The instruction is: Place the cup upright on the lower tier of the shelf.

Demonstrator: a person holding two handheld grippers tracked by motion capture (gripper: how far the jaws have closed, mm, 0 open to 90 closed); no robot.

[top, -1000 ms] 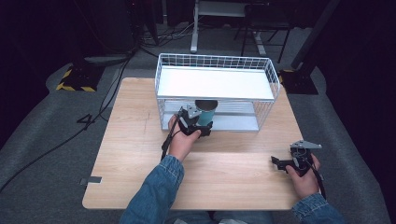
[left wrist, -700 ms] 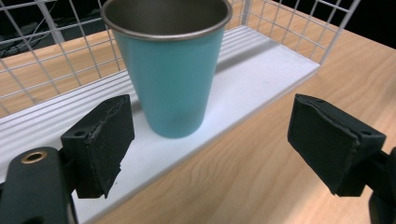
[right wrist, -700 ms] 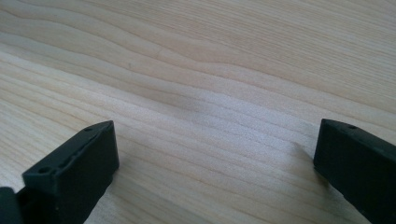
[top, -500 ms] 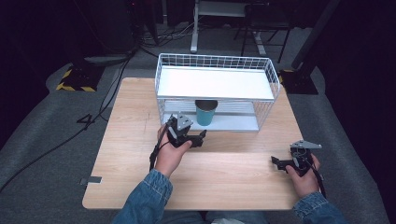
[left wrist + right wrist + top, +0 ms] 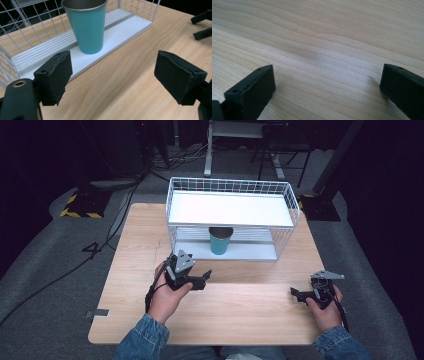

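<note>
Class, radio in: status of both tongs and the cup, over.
Left tongs open, empty, short of rack. Teal metal cup upright on white wire rack's lower shelf. Right tongs open over wooden table. Nothing between.

Teal cup (image 5: 88,27) with a dark metal rim — white wire rack (image 5: 230,187), pale wood-grain bench (image 5: 250,310), black fingers (image 5: 53,76), denim-blue sleeves (image 5: 142,340).

place: probably a lab or studio | cues: dark room, floor cables (image 5: 125,200), hazard-striped block (image 5: 80,206)
</note>
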